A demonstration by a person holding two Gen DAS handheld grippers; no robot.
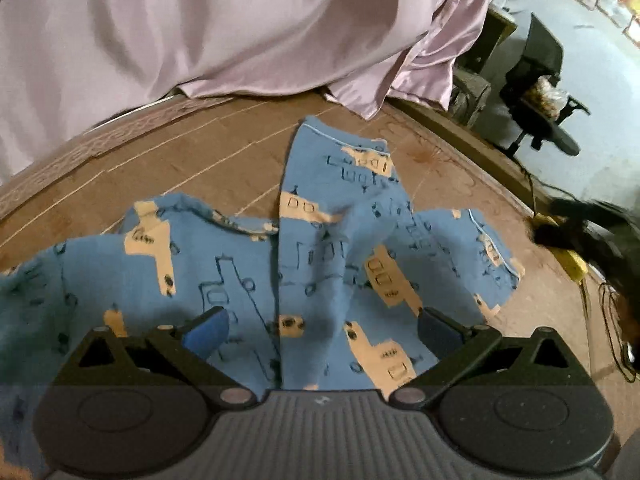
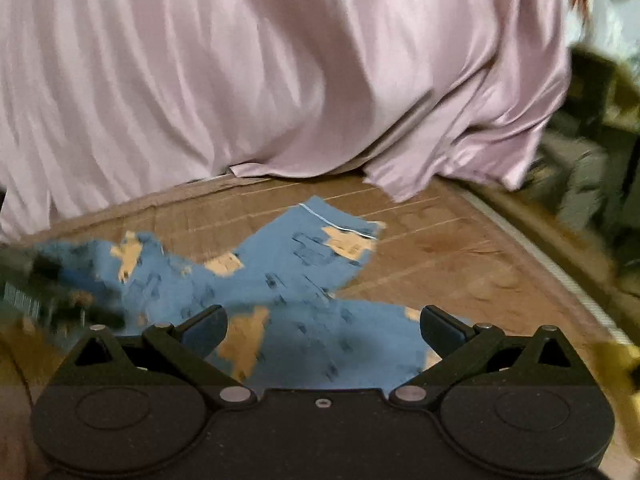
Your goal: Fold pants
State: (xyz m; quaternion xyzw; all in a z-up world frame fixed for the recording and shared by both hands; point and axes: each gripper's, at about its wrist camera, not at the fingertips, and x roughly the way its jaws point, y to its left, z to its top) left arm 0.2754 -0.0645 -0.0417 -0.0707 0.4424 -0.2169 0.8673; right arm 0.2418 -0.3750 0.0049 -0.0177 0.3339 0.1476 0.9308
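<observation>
Two hand-held grippers hang over a rumpled pair of blue pants (image 1: pixel 320 264) printed with tan shapes. The left hand-held gripper (image 1: pixel 322 326) has its jaws spread wide with nothing between them, and the cloth lies directly below and ahead of it. The right hand-held gripper (image 2: pixel 322 326) is equally wide open and empty, above the near portion of the same pants (image 2: pixel 288 280).

The pants lie on a bed with a brown woven mat (image 1: pixel 168 160). From the left wrist view one leg (image 1: pixel 340 168) runs straight ahead, its hem pointing toward the far edge, while the other leg bends off right toward that edge of the mat. Bunched fabric, probably the waist, spreads left. The left hand-held gripper appears nearer that bunch, the right nearer the legs, so flattening likely comes first.

Beyond, a pale pink sheet (image 2: pixel 280 80) drapes along the far edge, apart from the hem. Nothing blocks the pants.
</observation>
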